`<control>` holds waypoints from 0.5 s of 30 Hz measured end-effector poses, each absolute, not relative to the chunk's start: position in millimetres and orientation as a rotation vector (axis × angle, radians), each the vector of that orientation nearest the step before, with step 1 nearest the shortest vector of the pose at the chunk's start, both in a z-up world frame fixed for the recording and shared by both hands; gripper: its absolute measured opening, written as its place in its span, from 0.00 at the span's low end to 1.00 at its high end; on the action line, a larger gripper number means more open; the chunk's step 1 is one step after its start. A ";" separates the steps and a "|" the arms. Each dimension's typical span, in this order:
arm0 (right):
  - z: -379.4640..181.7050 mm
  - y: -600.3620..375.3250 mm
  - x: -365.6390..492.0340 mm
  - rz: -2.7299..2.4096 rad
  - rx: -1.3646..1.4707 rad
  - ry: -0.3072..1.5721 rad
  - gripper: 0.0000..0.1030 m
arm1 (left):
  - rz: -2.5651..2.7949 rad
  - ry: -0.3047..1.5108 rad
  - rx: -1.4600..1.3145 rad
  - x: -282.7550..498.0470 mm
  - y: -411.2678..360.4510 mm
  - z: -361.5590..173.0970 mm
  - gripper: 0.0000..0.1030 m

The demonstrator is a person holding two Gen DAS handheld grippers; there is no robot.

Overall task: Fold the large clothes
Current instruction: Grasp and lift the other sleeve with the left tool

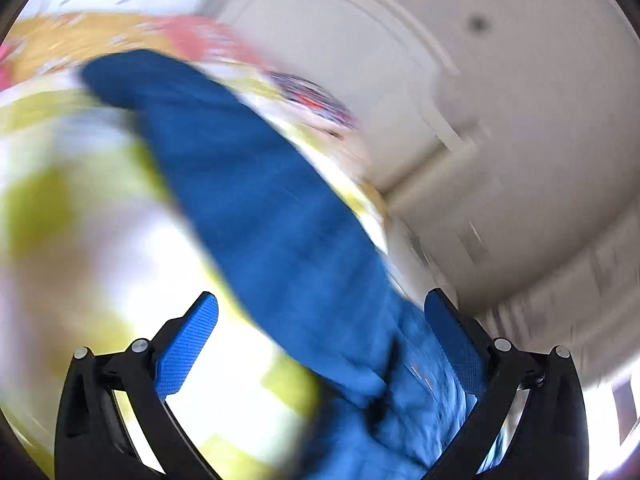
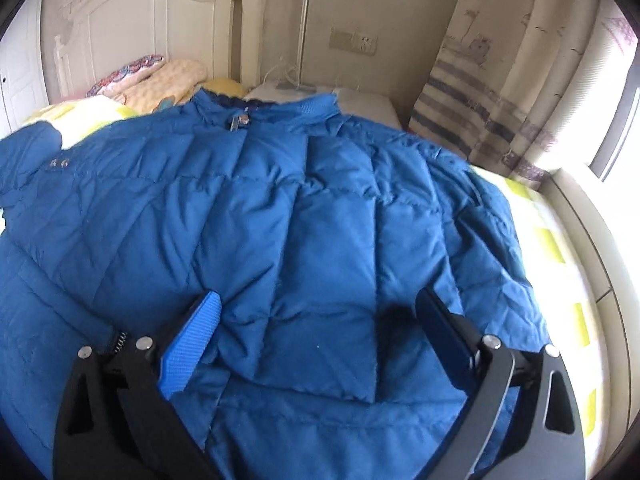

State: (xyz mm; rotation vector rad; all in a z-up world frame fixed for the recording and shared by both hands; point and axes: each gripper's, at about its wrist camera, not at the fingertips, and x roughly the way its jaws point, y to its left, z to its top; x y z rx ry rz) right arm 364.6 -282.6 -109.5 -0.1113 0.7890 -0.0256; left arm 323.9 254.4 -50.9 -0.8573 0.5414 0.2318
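Note:
A large blue puffer jacket [image 2: 280, 208] lies spread on a bed, collar at the far side. My right gripper [image 2: 318, 312] is open just above the jacket's lower middle, holding nothing. In the blurred left wrist view, a long blue part of the jacket [image 1: 248, 184], perhaps a sleeve, runs from upper left down between the fingers. My left gripper [image 1: 320, 312] has its jaws wide apart, with the blue fabric bunched against the right finger [image 1: 452, 340].
The bed has a yellow-and-white checked sheet [image 2: 560, 248] [image 1: 80, 240]. Pillows [image 2: 160, 76] lie by the white headboard [image 2: 132, 12]. A nightstand [image 2: 360, 100] and a curtain [image 2: 500, 80] stand at the far right, by a window.

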 end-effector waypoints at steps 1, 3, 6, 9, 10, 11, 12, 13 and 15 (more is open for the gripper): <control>-108.7 -284.9 363.8 -0.023 -0.097 0.783 0.94 | 0.283 0.541 -0.901 320.1 286.4 -54.3 0.96; -106.4 -286.5 360.9 -0.021 -0.075 0.782 0.94 | 0.347 0.546 -0.966 322.6 332.1 -61.0 0.96; -105.1 -287.8 358.7 -0.021 -0.066 0.780 0.94 | 0.374 0.575 -1.060 344.9 393.2 -77.1 0.91; -102.6 -291.2 356.8 -0.008 -0.043 0.765 0.94 | 0.428 0.594 -0.985 363.2 418.4 -75.0 0.43; -101.4 -294.2 355.9 -0.006 -0.024 0.757 0.94 | 0.416 0.590 -1.008 365.7 421.1 -74.9 0.27; -99.7 -297.8 354.9 -0.002 0.001 0.747 0.94 | 0.418 0.566 -1.023 363.3 419.2 -71.3 0.23; -97.3 -304.6 353.0 0.006 0.042 0.729 0.93 | 0.416 0.520 -1.017 356.8 414.7 -62.1 0.18; -93.7 -313.8 349.4 0.009 0.097 0.697 0.91 | 0.403 0.461 -0.971 351.3 397.3 -42.6 0.15; -86.0 -335.0 340.2 -0.002 0.215 0.622 0.90 | 0.339 0.395 -0.866 341.4 358.2 -5.9 0.14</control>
